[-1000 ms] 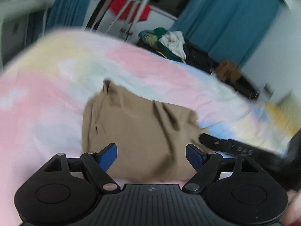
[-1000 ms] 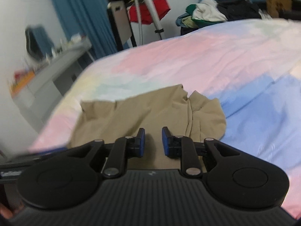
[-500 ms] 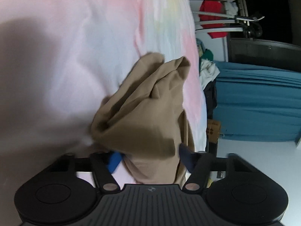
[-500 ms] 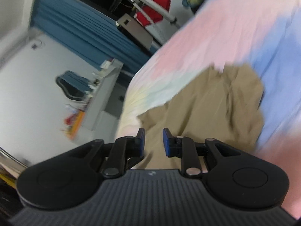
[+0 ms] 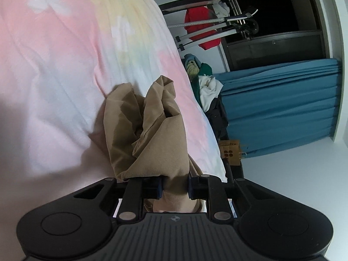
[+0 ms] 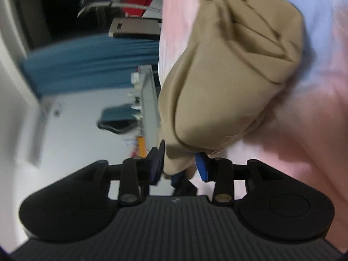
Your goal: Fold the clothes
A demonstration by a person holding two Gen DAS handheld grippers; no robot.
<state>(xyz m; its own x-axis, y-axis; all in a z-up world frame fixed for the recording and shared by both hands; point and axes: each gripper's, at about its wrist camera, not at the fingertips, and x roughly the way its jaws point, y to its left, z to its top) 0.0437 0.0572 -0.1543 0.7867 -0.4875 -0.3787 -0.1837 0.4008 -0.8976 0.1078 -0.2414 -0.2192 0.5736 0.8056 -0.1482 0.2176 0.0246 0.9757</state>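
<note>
Pastel bedspread [image 5: 65,69] under tan garment [image 5: 156,134], blue curtains [image 5: 282,108] beyond.

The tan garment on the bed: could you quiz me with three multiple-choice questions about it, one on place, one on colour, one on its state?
1. Where does the tan garment lie?
A. on a pastel bedspread
B. on a chair
C. on the floor

2. What colour are the curtains?
A. red
B. teal blue
C. white

3. How is the garment?
A. neatly folded flat
B. on a hanger
C. bunched up between the fingers

Answers: 1 A, pink, yellow and blue bedding surrounds it; 2 B, the blue drapes hang behind; 3 C, the left gripper is closing on crumpled cloth.
</note>
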